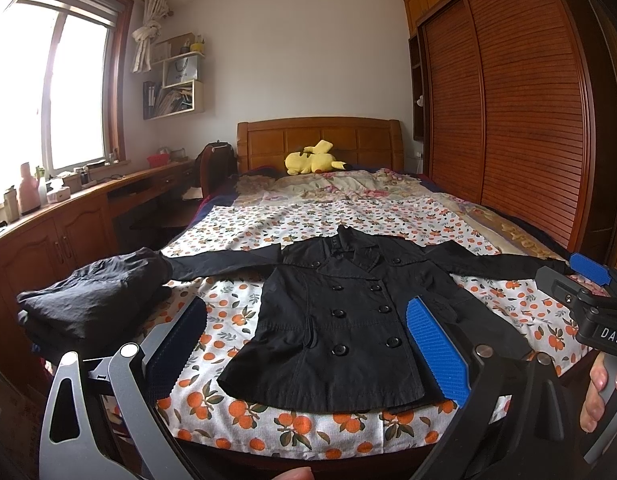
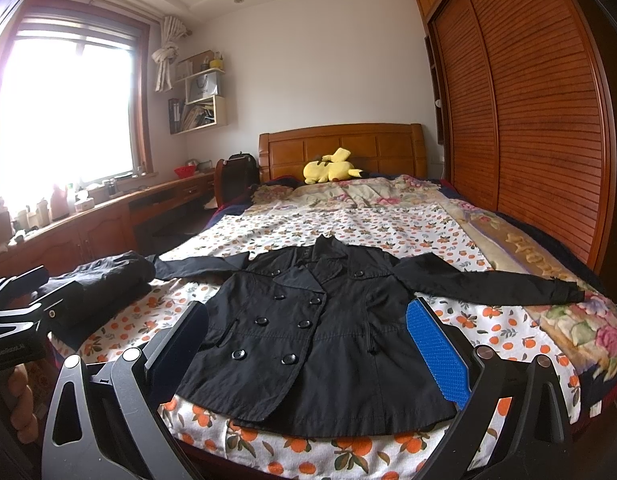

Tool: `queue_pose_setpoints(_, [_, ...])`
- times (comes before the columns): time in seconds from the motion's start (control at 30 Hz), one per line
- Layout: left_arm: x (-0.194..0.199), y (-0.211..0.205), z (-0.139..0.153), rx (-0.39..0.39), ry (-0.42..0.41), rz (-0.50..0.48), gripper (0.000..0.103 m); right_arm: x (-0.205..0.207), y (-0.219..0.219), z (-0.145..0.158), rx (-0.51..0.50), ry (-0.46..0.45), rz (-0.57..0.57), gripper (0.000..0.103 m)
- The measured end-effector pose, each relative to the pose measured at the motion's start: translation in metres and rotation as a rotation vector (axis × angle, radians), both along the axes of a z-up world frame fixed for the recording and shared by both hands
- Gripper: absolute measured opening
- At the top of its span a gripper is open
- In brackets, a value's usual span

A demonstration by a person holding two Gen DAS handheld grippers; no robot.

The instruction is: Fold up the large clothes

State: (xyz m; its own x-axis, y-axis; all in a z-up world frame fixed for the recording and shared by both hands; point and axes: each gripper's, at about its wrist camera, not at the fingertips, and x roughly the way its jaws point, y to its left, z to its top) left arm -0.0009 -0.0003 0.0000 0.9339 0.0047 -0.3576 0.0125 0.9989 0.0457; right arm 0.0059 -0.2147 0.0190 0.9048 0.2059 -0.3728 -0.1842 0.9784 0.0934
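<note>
We hold both tools above the foot of the bed (image 1: 328, 436), ahead of the first fold. Our left hand-held gripper (image 1: 308, 344) has its fingers spread wide and holds nothing; our right hand-held gripper (image 2: 308, 344) is spread the same way, also empty. Just beyond and between the fingers of each lies the black double-breasted button-front coat (image 2: 320, 344), laid face up on the white orange-print bedsheet (image 2: 348, 224), hem toward us and collar away. Both sleeves stretch straight out to the sides, probably so that each can be caught and turned inward over the body. Off to the left of the left hand-held gripper sits a folded stack of dark clothing (image 1: 96, 292), touching the coat's sleeve end; we take it for work already done. Far ahead of both, a yellow plush toy (image 1: 314, 160) rests by the wooden headboard (image 1: 320, 136).
</note>
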Motion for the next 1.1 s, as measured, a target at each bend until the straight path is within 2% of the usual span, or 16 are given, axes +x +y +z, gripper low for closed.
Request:
queue_pose_setpoints(0.6, [0.005, 0.017, 0.012, -0.002, 0.023, 0.008, 0.101, 0.005, 0.003, -0.004, -0.001, 0.015, 0.002, 0.096])
queue_pose_setpoints(0.77, [0.025, 0.021, -0.013, -0.005, 0.050, 0.023, 0.101, 0.016, 0.004, -0.017, 0.005, 0.034, 0.010, 0.096])
queue_pose_setpoints(1.1, [0.052, 0.038, -0.038, -0.011, 0.097, 0.056, 0.101, 0.042, 0.009, -0.036, -0.010, 0.070, 0.038, 0.096])
